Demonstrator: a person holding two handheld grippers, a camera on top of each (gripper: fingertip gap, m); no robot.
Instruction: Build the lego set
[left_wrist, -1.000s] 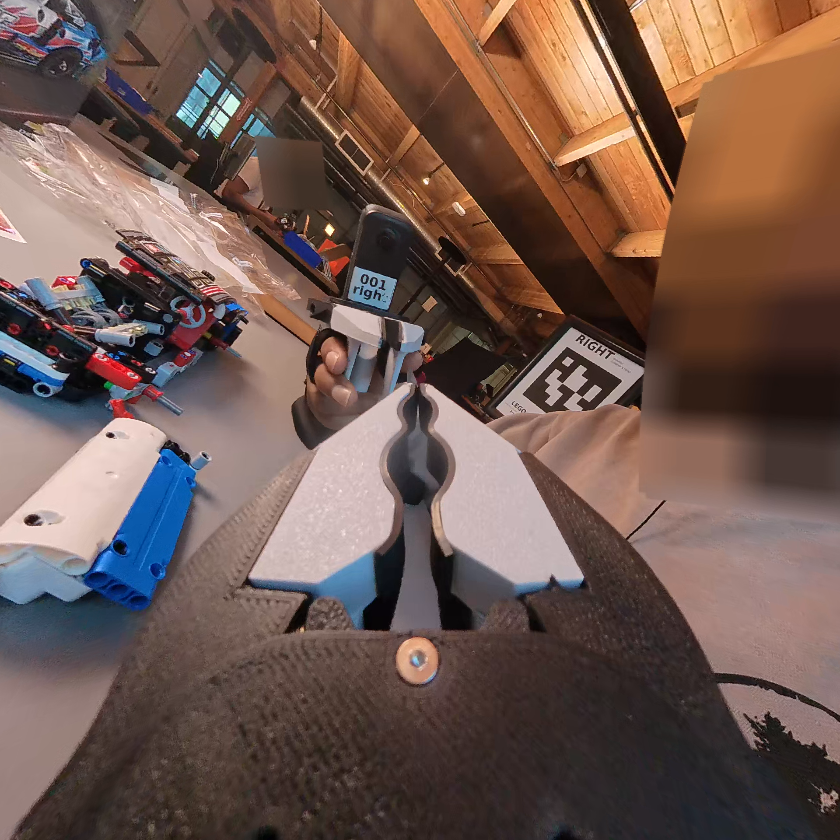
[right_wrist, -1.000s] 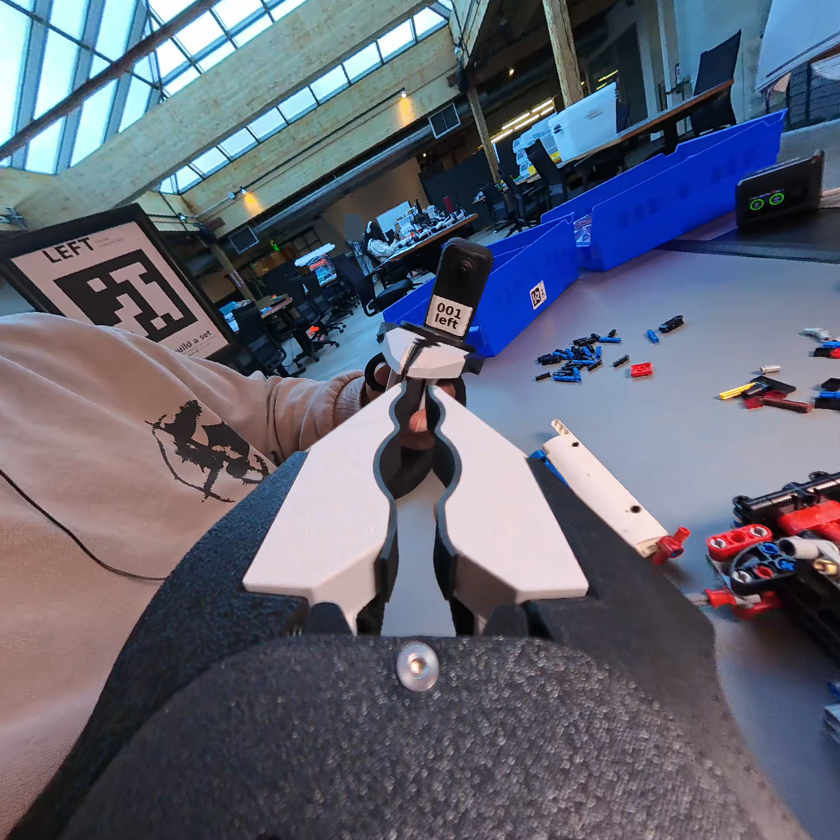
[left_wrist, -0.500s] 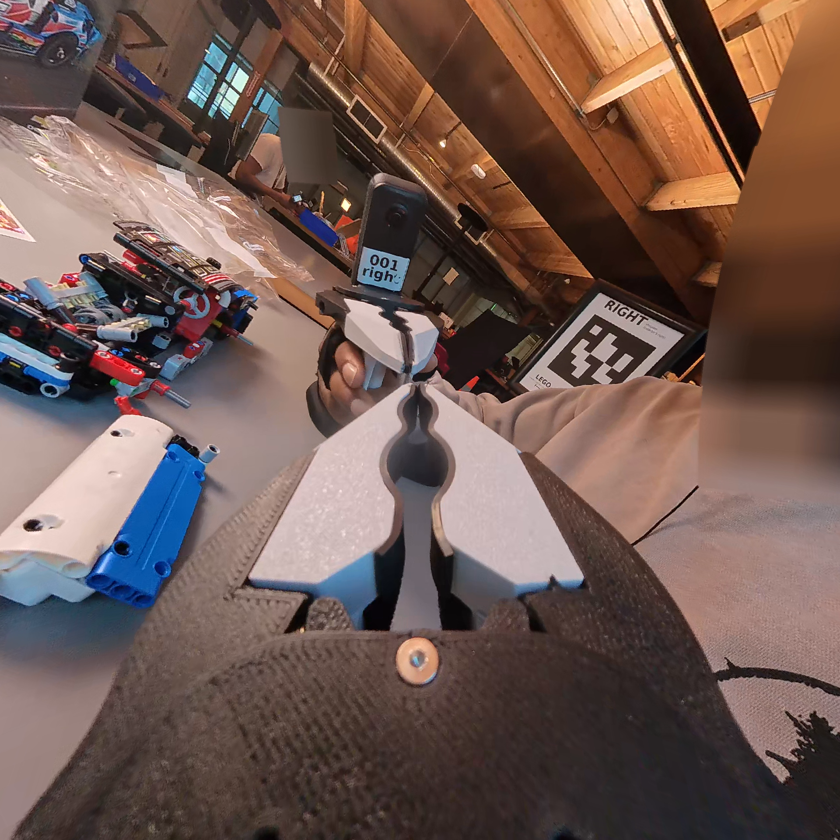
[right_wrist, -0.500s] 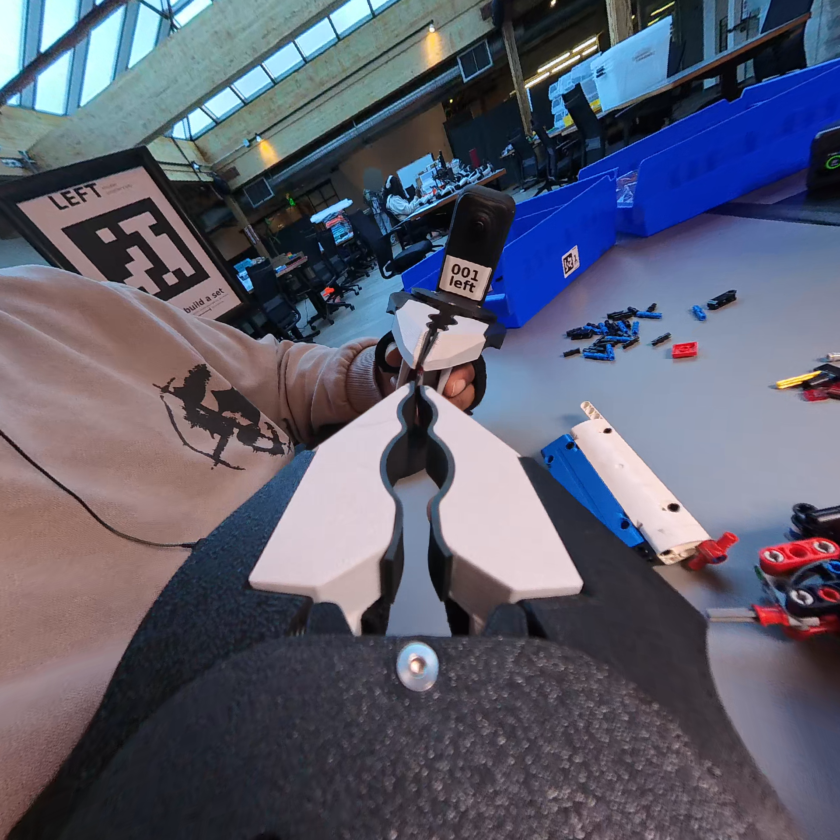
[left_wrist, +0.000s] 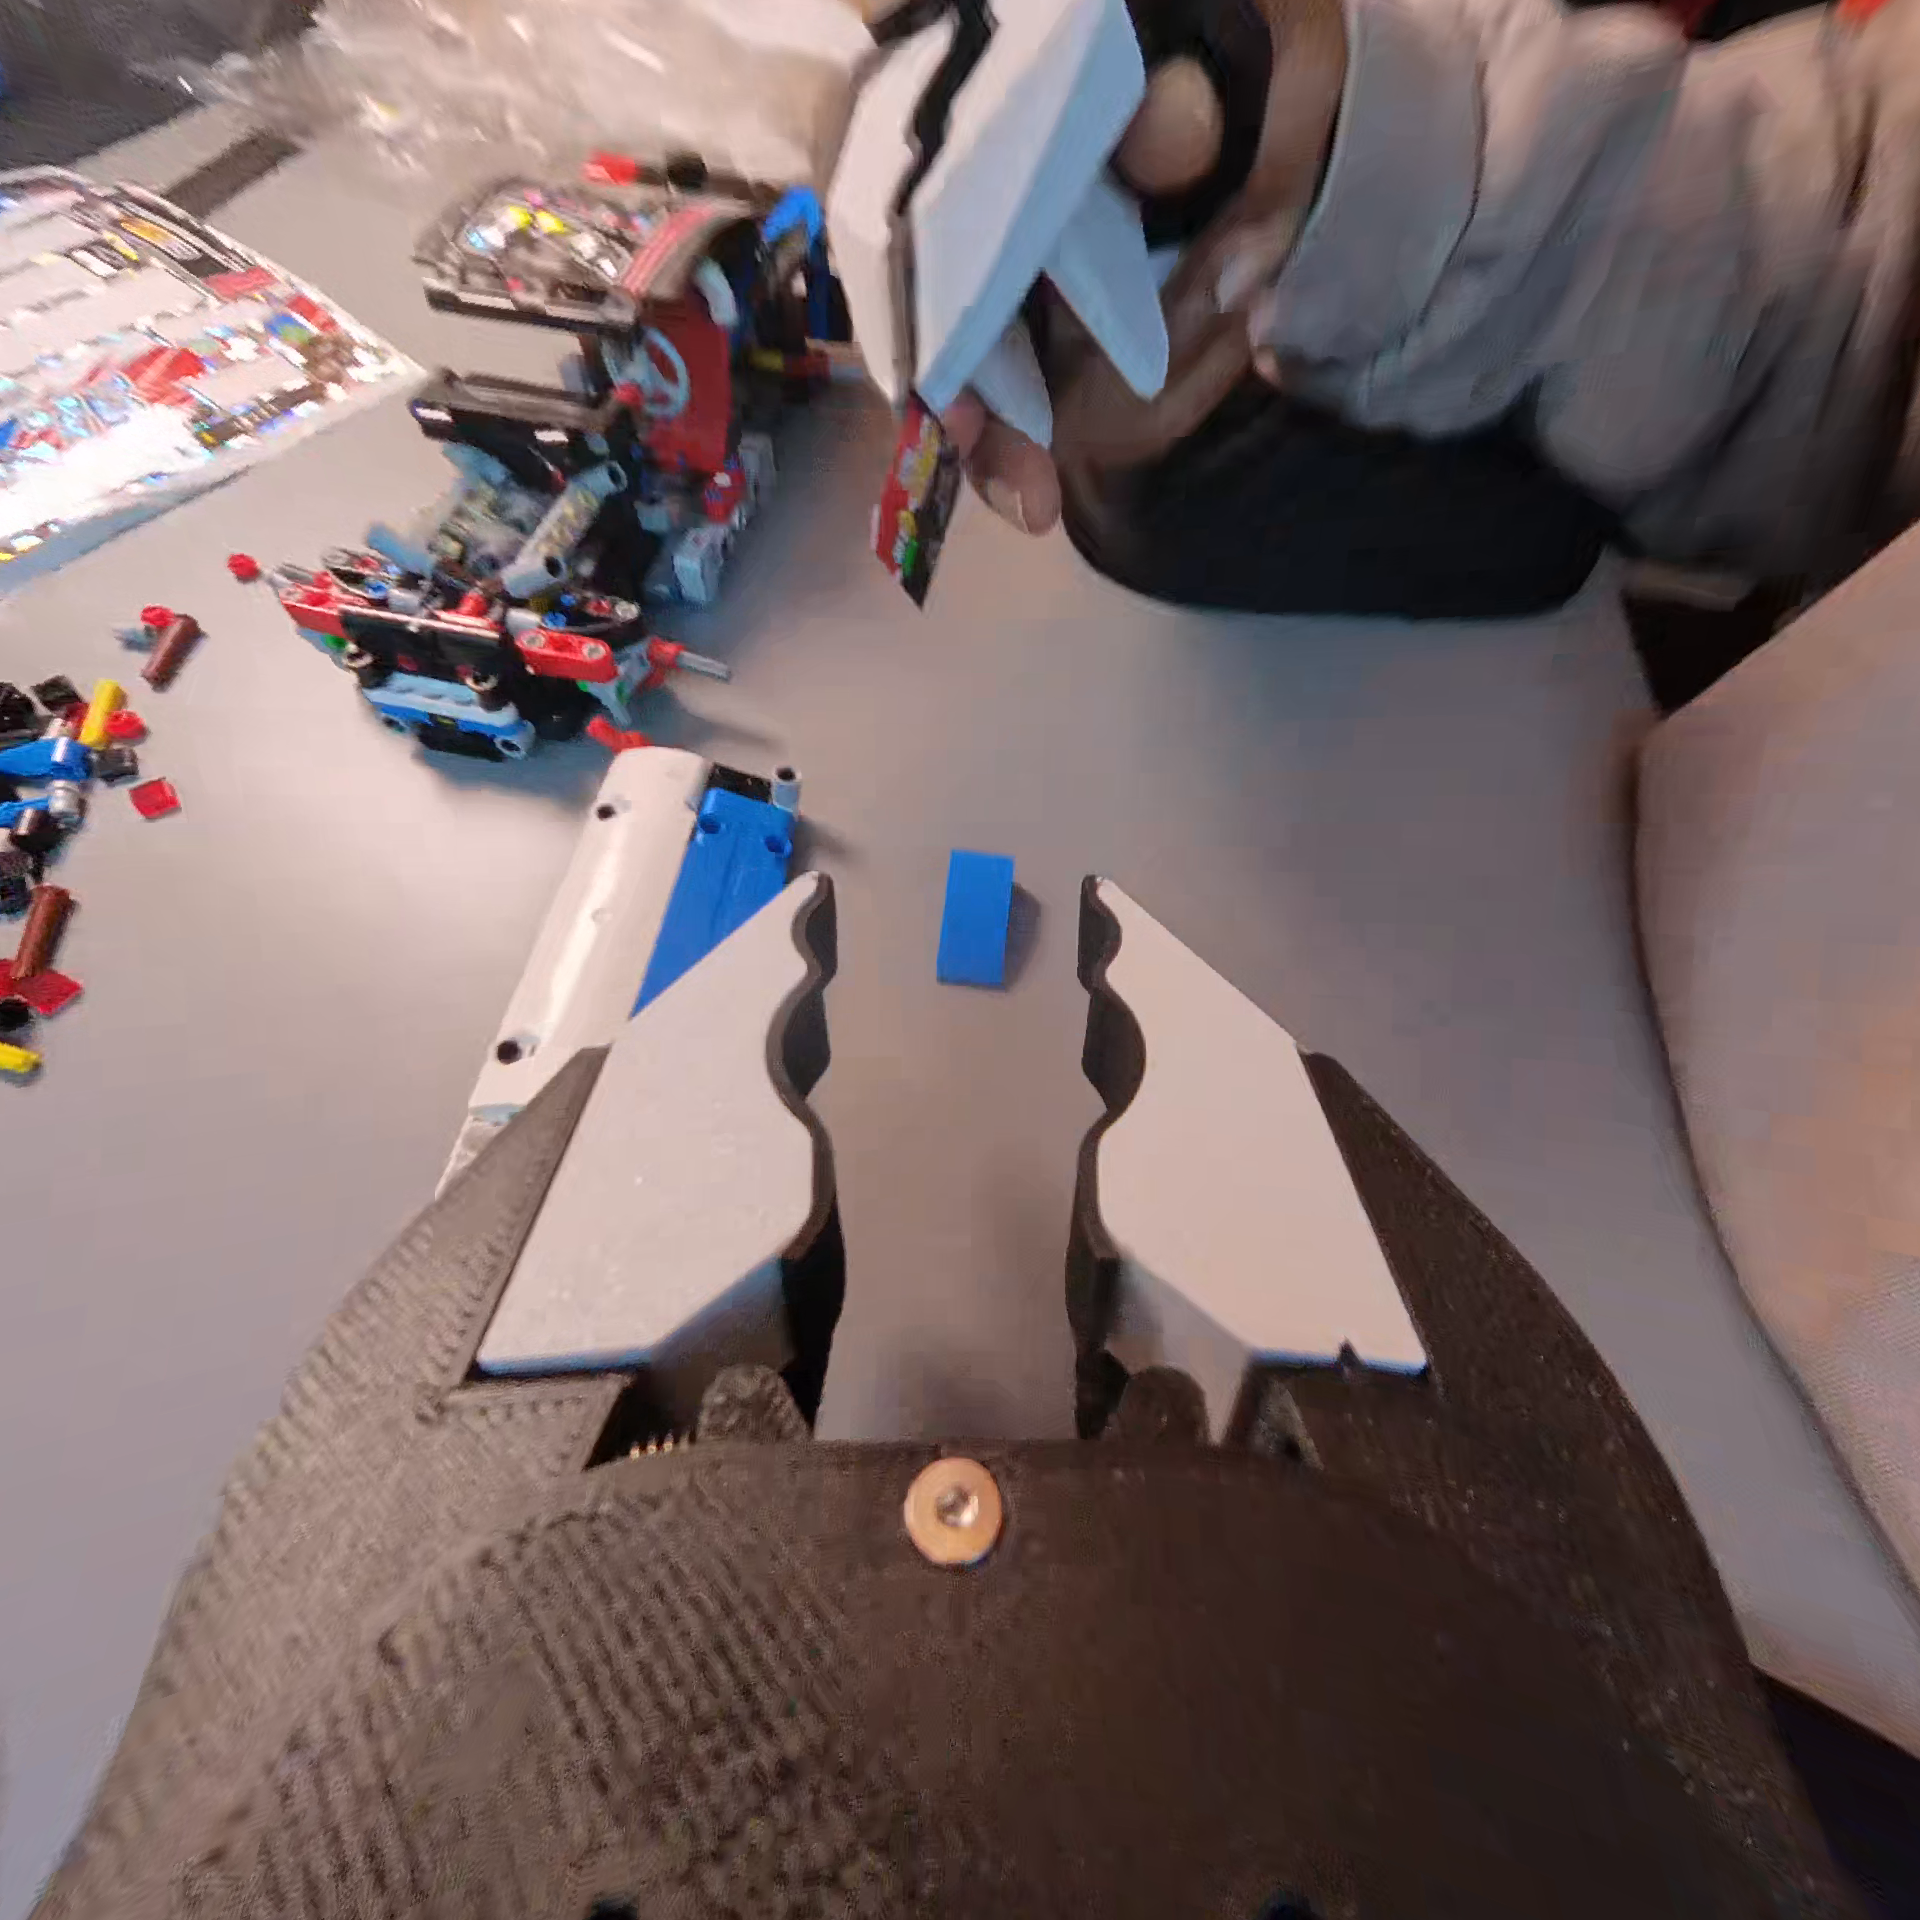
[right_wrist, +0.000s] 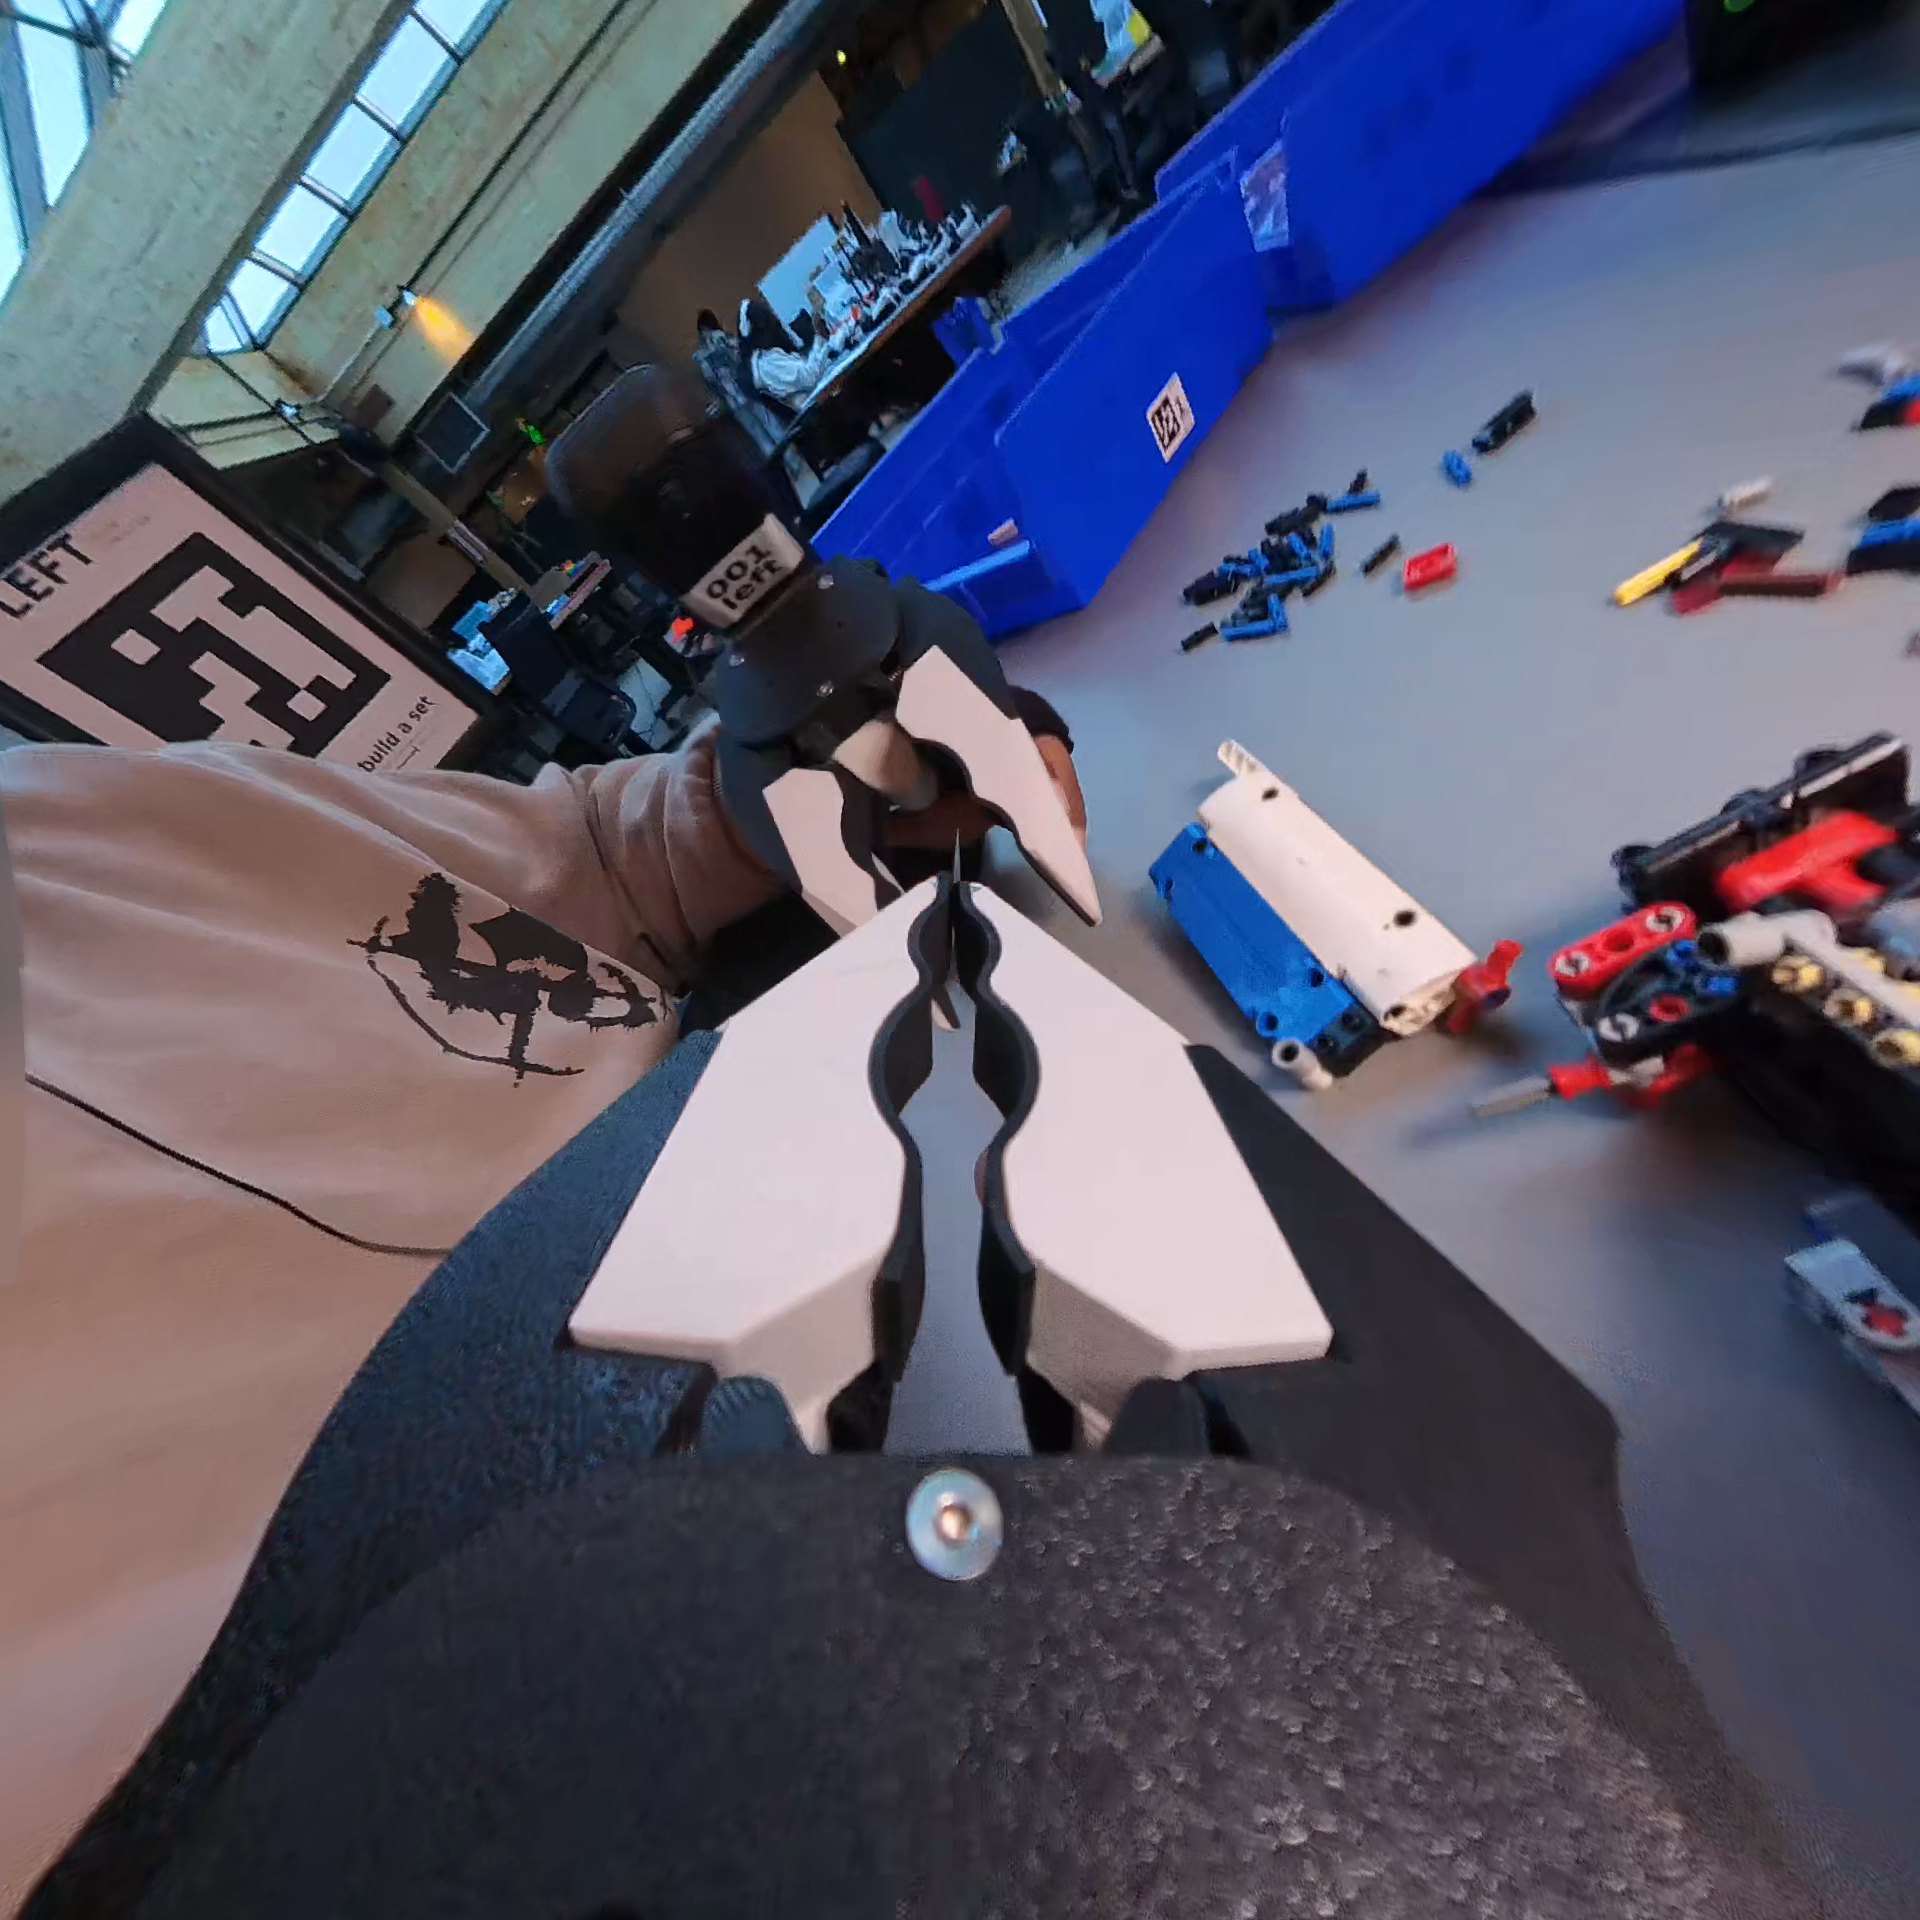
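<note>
Currently: left gripper (left_wrist: 954, 883) low over the grey table (left_wrist: 1299, 748), jaws spread wide, nothing between the fingers. Small blue brick (left_wrist: 975, 916) flat on the table just ahead of the fingertips, in line with the gap, untouched: smooth top, rectangular, no studs visible, short shadow on its right side.

Right gripper (right_wrist: 951, 894) closed down on a thin flat piece (left_wrist: 916, 497), seen edge-on as a dark sliver at the tips in the right wrist view. From the left wrist view the same piece hanging below the right gripper's tips, above the table: red and black face with small coloured printed patches, card- or sticker-like; exact kind not resolvable through motion blur.

White-and-blue subassembly (left_wrist: 634, 935) on the table just left of the left gripper's left finger, partly hidden under it: long white curved panel with pin holes beside a blue beam, a grey pin and black part at the far end. In the right wrist view a red connector at its near end.

Partly built vehicle (left_wrist: 582, 488) farther back and left: black frame, red panels, blue and grey elements, a red steering-wheel-like part, a printed tile panel on top. Loose parts (left_wrist: 62, 790) scattered at far left: red, blue, yellow, black, brown. Colourful printed sheet (left_wrist: 135, 353) lying flat at upper left.

Blue bins (right_wrist: 1132, 416) along the far table edge in the right wrist view. Beige sleeve (right_wrist: 312, 935) at left.
</note>
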